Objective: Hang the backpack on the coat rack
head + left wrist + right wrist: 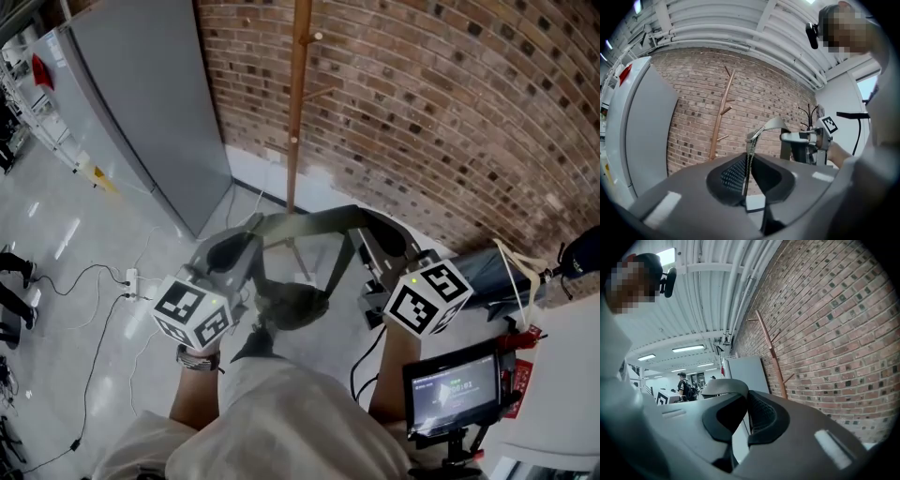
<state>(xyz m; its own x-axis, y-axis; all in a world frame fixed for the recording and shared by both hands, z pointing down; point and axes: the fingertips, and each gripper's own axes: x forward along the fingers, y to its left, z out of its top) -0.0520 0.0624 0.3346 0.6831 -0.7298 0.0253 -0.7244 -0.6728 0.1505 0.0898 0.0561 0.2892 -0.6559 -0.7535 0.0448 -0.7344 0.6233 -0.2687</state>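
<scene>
The olive-grey backpack [292, 306] hangs below its top strap [319, 222], which is stretched between my two grippers. My left gripper [246, 246] is shut on the strap's left end; in the left gripper view the webbing [749, 161] runs edge-on between the pads and arcs over to the right gripper [806, 139]. My right gripper [386, 236] is shut on the strap's other end, which curls over its jaw tips [723, 386]. The wooden coat rack [298, 94] stands straight ahead against the brick wall, with short pegs [317, 37] up its pole. It also shows as the coat rack [721, 117] and the coat rack [771, 353].
A tall grey cabinet [141, 103] stands left of the rack. Cables and a power strip [131, 278] lie on the glossy floor at left. A small monitor [452, 389] on a stand is at lower right, with bags [497, 267] by the wall. People stand far off [684, 385].
</scene>
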